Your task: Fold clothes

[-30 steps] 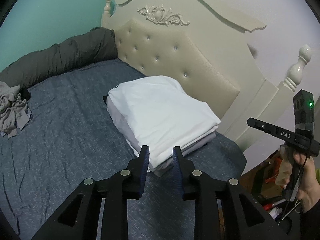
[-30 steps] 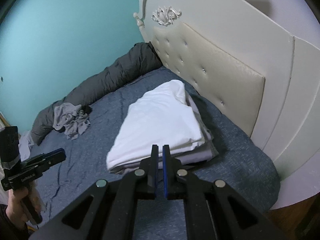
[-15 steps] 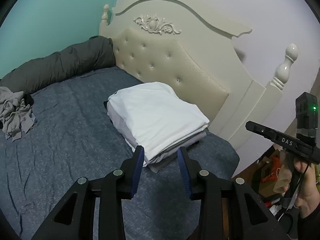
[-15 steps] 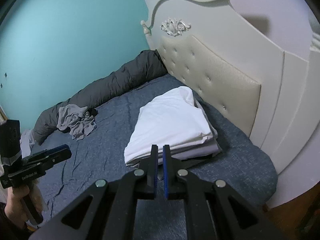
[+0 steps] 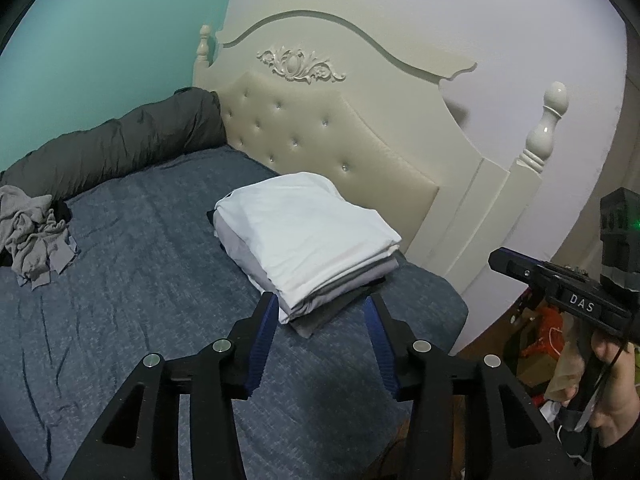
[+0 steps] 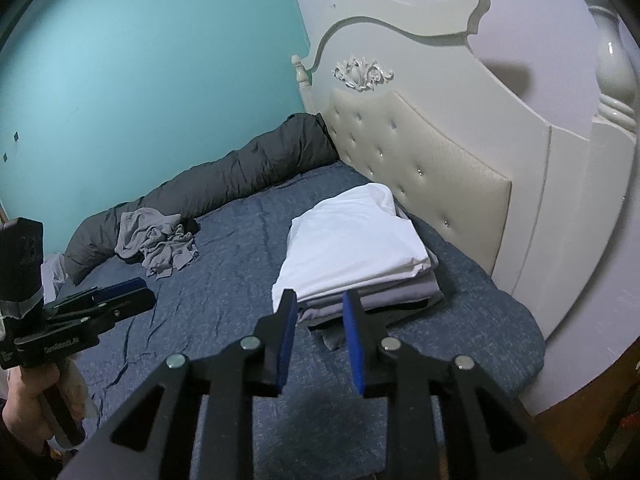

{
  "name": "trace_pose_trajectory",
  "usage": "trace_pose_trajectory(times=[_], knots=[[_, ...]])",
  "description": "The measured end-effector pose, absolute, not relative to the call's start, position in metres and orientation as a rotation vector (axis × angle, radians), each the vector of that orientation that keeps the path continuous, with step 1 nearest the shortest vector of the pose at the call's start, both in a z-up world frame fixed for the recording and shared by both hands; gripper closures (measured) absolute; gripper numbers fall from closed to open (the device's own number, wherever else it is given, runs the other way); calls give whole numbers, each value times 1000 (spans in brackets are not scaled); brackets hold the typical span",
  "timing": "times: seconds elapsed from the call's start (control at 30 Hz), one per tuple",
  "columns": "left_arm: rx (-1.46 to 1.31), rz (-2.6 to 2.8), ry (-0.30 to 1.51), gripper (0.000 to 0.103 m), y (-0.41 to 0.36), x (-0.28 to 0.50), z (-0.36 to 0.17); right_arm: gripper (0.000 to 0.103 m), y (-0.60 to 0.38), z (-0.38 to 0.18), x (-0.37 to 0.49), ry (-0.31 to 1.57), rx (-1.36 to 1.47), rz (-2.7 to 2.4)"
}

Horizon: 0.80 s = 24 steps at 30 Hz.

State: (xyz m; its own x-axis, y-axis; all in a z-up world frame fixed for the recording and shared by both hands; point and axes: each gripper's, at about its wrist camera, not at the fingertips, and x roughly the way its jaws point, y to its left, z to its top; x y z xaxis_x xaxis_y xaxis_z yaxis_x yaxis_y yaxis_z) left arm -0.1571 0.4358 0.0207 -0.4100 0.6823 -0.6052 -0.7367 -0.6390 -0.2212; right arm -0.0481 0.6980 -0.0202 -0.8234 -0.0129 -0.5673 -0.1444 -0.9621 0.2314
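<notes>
A stack of folded clothes (image 5: pixel 308 232), white on top with grey and dark layers beneath, lies on the blue bed sheet (image 5: pixel 140 272) near the headboard. My left gripper (image 5: pixel 319 304) hovers open just short of the stack's near corner, nothing between its fingers. My right gripper (image 6: pixel 319 298) is also open and empty, a little back from the stack (image 6: pixel 352 248). A crumpled grey garment (image 5: pixel 32 232) lies at the far side of the bed, also visible as the grey heap (image 6: pixel 160 240) in the right wrist view. Each gripper shows in the other's view: right gripper (image 5: pixel 496 260), left gripper (image 6: pixel 142 293).
A cream tufted headboard (image 5: pixel 320 136) with a post (image 5: pixel 548 120) stands right behind the stack. A dark grey rolled duvet (image 5: pixel 120 148) runs along the teal wall. The bed corner (image 6: pixel 520 340) drops off to the floor, with clutter (image 5: pixel 540 340) below. A hand (image 6: pixel 24 412) holds the left gripper.
Both grippers have drawn back from the stack. The left jaws have spread wider, and the right gripper, shut before, now stands open.
</notes>
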Motion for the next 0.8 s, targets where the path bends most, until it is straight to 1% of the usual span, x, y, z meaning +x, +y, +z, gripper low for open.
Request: trace_pose_trajectory(times=[0.07,0.3,0.5,0.67,0.73,0.77,0.8], knots=[[-848,2100,99,52,432,-154,22,79,693,-18,-41,413,-892,2907],[-831,2098,100,45,420,-142,25,62,678,-13,-21,403,-866,2888],[-812,2105,114,43,412,-132,27,61,675,-16,-9,399,-859,2860],[-797,2110,108,32,404,-125,31,60,670,-15,2,367,-845,2838],[-792,2111,107,29,401,-122,33,57,666,-13,7,355,-839,2835],[-789,2112,106,28,400,-120,34,50,664,-13,9,355,-835,2838],[-787,2113,106,27,398,-118,35,47,663,-12,11,357,-831,2839]])
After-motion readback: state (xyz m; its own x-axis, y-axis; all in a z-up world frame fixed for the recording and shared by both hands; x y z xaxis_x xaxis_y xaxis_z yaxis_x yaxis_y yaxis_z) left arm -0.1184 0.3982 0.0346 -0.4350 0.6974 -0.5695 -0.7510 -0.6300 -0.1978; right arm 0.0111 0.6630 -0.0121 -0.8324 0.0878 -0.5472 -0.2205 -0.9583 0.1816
